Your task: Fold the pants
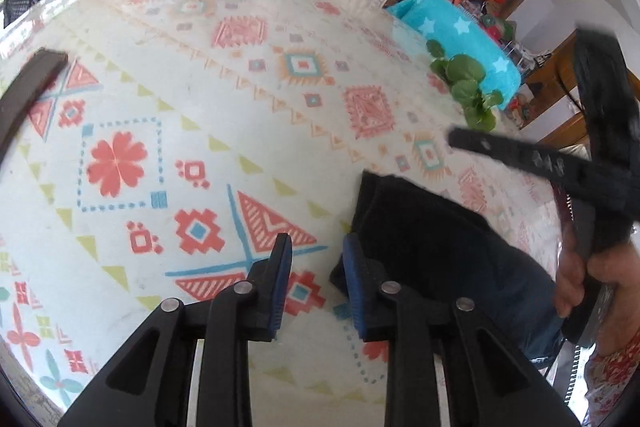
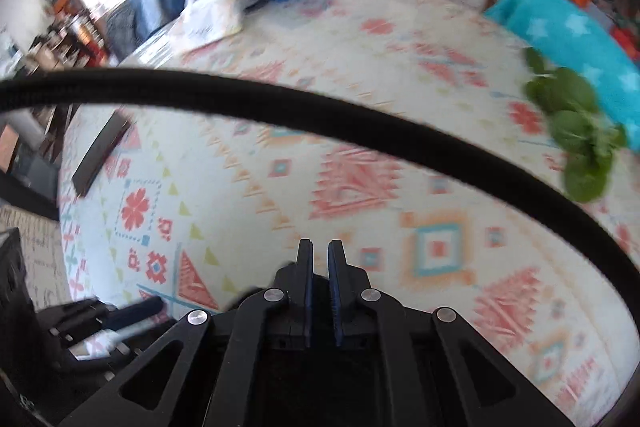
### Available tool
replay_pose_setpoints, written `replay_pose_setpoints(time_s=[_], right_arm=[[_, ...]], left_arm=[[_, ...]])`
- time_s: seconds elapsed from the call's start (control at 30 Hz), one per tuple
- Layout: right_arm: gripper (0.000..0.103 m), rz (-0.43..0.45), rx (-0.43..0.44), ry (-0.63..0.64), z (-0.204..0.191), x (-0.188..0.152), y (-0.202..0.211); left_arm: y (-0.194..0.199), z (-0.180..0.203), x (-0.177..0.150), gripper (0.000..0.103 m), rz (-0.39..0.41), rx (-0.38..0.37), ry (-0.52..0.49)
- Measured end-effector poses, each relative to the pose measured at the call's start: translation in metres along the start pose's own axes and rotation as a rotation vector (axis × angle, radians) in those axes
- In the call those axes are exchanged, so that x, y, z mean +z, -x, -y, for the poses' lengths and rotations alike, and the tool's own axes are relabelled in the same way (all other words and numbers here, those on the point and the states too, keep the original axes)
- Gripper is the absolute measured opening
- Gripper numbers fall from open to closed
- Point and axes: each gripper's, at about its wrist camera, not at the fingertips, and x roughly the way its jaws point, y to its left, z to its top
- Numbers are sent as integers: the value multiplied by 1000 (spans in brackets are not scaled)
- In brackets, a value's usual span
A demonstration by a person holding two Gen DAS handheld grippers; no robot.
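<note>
The dark pants lie bunched at the lower right of the left view, on the patterned tablecloth; they look thick and rumpled; the left gripper is spread apart, holding nothing; the right gripper is nearly pinched together, also holding nothing; I think it's best to grab one edge firmly and lay it flat.

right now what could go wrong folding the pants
1. The pants lie bunched at the table edge and could slide off when pulled.
2. A black cable crosses in front of the right tongs and could snag.
3. The leafy greens sit close by and could get swept.
</note>
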Motion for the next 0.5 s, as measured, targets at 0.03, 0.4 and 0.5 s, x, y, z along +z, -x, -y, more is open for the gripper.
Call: replay_pose_setpoints(time_s=[0.03,0.4,0.5], right_arm=[[9,8,-9,-27,11,-8,10],[11,-67,-203,-376,135,-155,49],[10,-61,-187,-439,154,-164,42]], left_arm=[[3,6,4,25,6,-8,-13],[-80,106,2,42,-114,15,-343],[-87,114,6,42,-80,46,-391]])
